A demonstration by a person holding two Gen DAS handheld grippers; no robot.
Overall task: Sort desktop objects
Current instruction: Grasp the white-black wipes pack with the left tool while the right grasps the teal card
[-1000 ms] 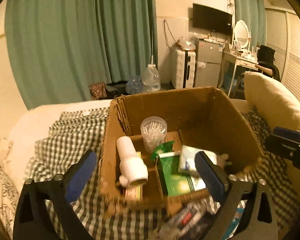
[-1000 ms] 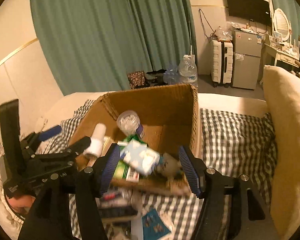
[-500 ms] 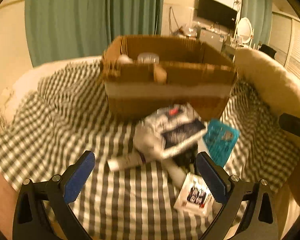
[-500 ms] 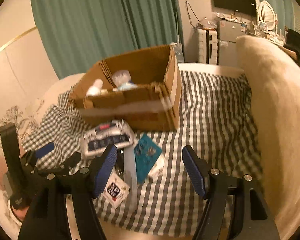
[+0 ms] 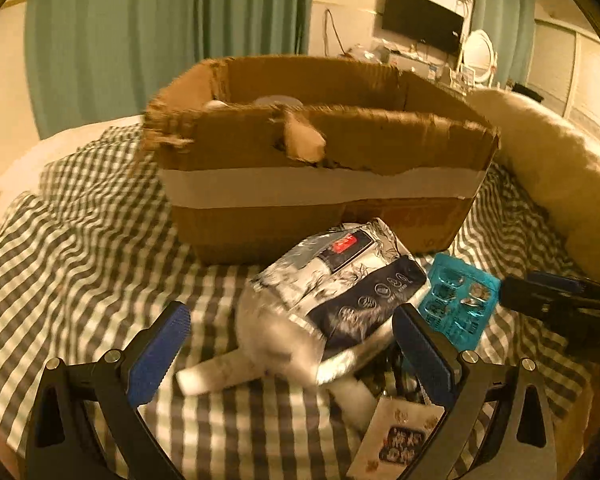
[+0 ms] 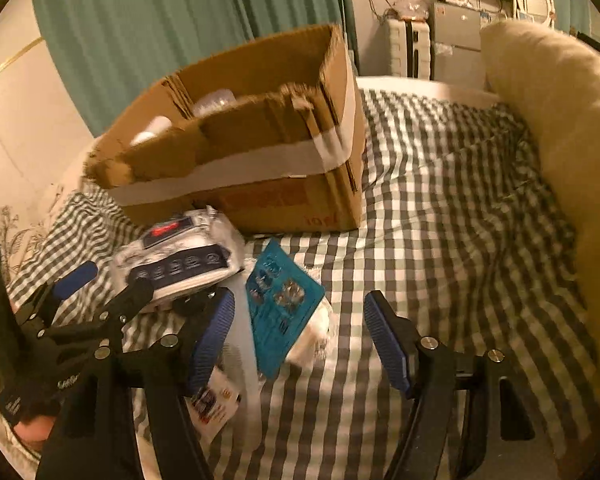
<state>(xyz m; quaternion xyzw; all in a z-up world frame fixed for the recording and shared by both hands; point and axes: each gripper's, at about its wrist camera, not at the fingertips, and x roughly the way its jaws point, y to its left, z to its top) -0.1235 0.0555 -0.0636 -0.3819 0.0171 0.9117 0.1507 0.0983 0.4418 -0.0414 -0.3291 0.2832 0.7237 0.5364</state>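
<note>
Cardboard, torn along its rim and banded with pale tape, forms the box [image 5: 320, 184] that stands on a bed spread with a green-and-white checked cloth [image 6: 440, 208]; the tops of 2 pale containers just show over its front wall, too blurred to name. A heap of unsorted things lies just in front of the box: a silver-and-navy foil pack [image 5: 340, 280] on top, a turquoise blister card [image 5: 458, 306] touching its right side, a small printed sachet [image 5: 400, 436] nearest the camera and a white tube [image 5: 216, 372] poking out to the left from under the pack.

The left claw [image 5: 292, 348] hangs low over the heap, its blue pads spread wide to either side of the foil pack and touching nothing, a stance that looks set for taking the pack as the next item. The right claw [image 6: 300, 336] is likewise spread and empty, over the blister card and the cloth beside it, with the left tool visible at its side.

The heap sits close to the box, likely to keep each carry short. The pack's slick, soft wrapper may buckle or slip when pinched. A cream cushion [image 6: 560, 128] borders the bed on the right.
</note>
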